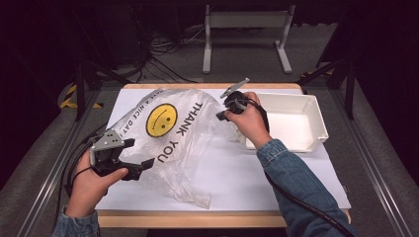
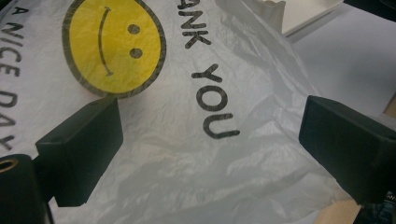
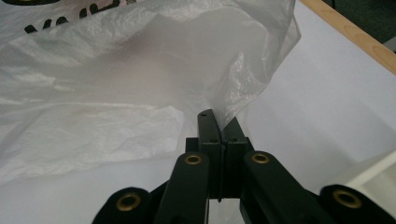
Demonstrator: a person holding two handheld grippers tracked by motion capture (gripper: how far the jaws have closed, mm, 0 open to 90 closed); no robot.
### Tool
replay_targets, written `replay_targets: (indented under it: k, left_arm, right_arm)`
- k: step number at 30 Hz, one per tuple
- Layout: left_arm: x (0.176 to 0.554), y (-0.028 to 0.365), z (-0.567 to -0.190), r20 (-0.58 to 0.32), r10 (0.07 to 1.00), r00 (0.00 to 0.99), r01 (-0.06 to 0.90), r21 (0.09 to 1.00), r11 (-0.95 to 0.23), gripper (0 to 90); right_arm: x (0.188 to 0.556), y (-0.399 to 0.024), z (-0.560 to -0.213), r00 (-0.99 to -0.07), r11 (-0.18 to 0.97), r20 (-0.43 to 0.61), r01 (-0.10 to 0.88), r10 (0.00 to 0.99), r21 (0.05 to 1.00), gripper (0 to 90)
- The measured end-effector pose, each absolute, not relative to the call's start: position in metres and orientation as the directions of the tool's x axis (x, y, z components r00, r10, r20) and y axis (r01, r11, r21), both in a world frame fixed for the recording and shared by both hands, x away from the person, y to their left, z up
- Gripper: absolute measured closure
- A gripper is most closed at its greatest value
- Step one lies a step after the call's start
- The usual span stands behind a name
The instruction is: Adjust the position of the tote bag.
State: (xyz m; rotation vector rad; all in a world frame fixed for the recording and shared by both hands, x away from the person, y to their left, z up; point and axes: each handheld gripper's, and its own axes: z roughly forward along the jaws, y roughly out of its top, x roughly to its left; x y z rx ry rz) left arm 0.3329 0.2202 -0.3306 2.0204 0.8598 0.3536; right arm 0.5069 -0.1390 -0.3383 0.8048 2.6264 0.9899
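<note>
In the high view the smiley-face plastic bag [image 1: 173, 143] lies spread on the white desk [image 1: 276, 182] beside the white bin [image 1: 296, 121], between both claws. In the left gripper view the left claw [image 2: 210, 154] stands released, jaws straddling the film. In the right gripper view the right claw [image 3: 218, 128] is clenched on the bag's edge; that thin pinch could slip or tear if pulled hard.
</note>
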Motion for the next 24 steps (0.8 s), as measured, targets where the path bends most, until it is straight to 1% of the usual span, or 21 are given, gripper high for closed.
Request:
replay_targets:
  k: [1, 3, 11, 15, 21, 24]
  left_arm:
    - [0.334, 0.218, -0.329, -0.060, 0.682, 0.729, 0.426, 0.820, -0.383, 6.9]
    - [0.334, 0.215, -0.329, -0.071, 0.680, 0.729, 0.430, 0.821, -0.375, 6.8]
    - [0.338, 0.199, -0.327, -0.048, 0.636, 0.770, 0.402, 0.811, -0.425, 4.9]
    - [0.337, 0.182, -0.326, -0.021, 0.602, 0.798, 0.370, 0.806, -0.462, 2.9]
    - [0.331, 0.146, -0.328, 0.020, 0.531, 0.847, 0.306, 0.798, -0.519, 2.0]
    - [0.332, 0.135, -0.333, 0.030, 0.512, 0.858, 0.295, 0.788, -0.540, 2.4]
  right_arm:
    - [0.500, -0.142, -0.333, -0.826, 0.615, -0.006, 0.416, 0.564, 0.670, 89.9]
    - [0.497, -0.144, -0.331, -0.827, 0.613, 0.001, 0.418, 0.563, 0.671, 89.9]
    - [0.469, -0.161, -0.317, -0.823, 0.564, 0.064, 0.441, 0.565, 0.698, 89.9]
    - [0.454, -0.165, -0.313, -0.828, 0.561, 0.073, 0.439, 0.556, 0.702, 89.9]
    - [0.446, -0.166, -0.313, -0.830, 0.553, 0.082, 0.438, 0.552, 0.708, 89.9]
    - [0.443, -0.167, -0.312, -0.831, 0.546, 0.093, 0.441, 0.549, 0.713, 89.9]
